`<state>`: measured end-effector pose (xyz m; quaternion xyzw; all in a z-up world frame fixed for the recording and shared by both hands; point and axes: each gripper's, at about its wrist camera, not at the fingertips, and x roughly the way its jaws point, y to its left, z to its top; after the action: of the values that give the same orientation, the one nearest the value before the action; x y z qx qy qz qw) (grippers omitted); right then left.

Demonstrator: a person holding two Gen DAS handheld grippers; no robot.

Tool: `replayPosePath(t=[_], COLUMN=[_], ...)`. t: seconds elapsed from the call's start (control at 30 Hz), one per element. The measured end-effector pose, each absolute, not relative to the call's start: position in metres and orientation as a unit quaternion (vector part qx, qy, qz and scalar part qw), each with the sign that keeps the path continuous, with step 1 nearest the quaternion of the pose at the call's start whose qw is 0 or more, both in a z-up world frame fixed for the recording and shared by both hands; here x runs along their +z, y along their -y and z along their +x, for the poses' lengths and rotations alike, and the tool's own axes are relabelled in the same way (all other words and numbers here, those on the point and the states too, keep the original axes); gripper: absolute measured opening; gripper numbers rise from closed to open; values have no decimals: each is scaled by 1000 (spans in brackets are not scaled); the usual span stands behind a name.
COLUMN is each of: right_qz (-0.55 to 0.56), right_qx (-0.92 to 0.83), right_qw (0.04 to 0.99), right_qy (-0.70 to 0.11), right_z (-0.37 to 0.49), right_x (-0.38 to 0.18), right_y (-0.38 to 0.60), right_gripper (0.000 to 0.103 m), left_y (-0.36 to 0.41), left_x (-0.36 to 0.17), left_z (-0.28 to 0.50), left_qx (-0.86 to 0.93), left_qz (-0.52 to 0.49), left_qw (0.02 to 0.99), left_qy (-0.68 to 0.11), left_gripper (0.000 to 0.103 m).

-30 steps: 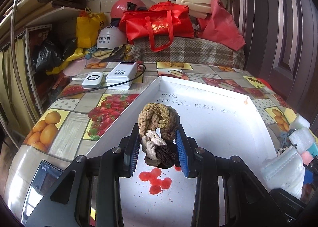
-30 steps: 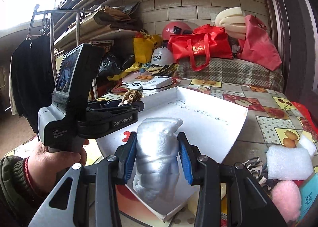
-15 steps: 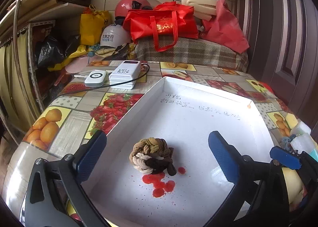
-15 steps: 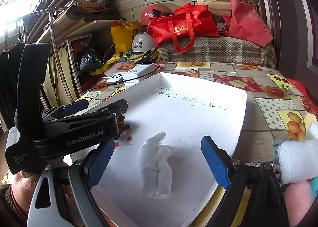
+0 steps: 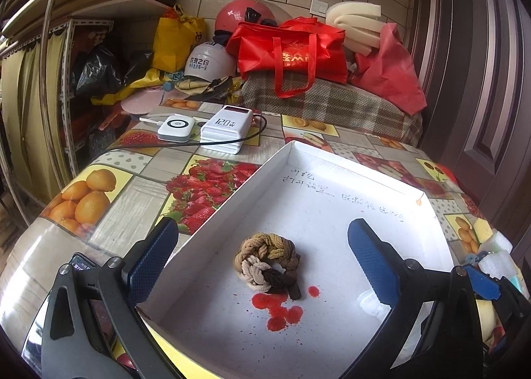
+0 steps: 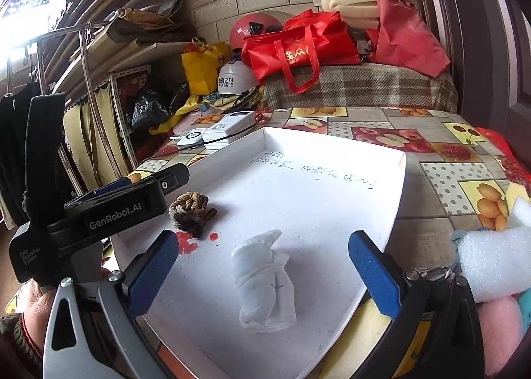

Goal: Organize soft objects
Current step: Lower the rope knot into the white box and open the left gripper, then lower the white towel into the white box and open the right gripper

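Both grippers gape wide, holding nothing. The braided brown-and-cream rope knot lies in the shallow white cardboard tray, dead ahead of the left gripper. The rolled white cloth bundle sits in the tray too, long axis running away between the right gripper fingers. More foam waits rightward, nearer the right hand.

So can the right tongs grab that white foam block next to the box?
Probably yes. The right tongs are wide open and hold nothing; the rolled white cloth lies loose in the white box. The white foam block sits just outside the box, uncovered on top, with only a short swing sideways needed.
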<state>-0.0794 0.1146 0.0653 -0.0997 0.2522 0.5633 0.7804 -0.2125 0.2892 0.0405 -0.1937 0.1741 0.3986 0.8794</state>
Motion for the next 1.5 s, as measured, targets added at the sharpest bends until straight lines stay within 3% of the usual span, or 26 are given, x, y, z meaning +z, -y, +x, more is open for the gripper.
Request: replayPosePath(t=[0.6, 1.23, 1.5], right_qz=[-99, -142, -141], right_qx=[562, 599, 584], right_qw=[768, 767, 779], right_qy=[-290, -182, -178], right_z=[-68, -110, -88], right_x=[57, 71, 78], right_y=[-96, -77, -17], right_gripper=[102, 102, 102], left_y=[-286, -262, -251], left_x=[42, 46, 40], left_z=[-215, -214, -207], left_qx=[395, 393, 277], left_qz=[-193, -155, -186], left_qw=[882, 893, 925], left_qy=[-167, -154, -181], left_gripper=[103, 103, 103])
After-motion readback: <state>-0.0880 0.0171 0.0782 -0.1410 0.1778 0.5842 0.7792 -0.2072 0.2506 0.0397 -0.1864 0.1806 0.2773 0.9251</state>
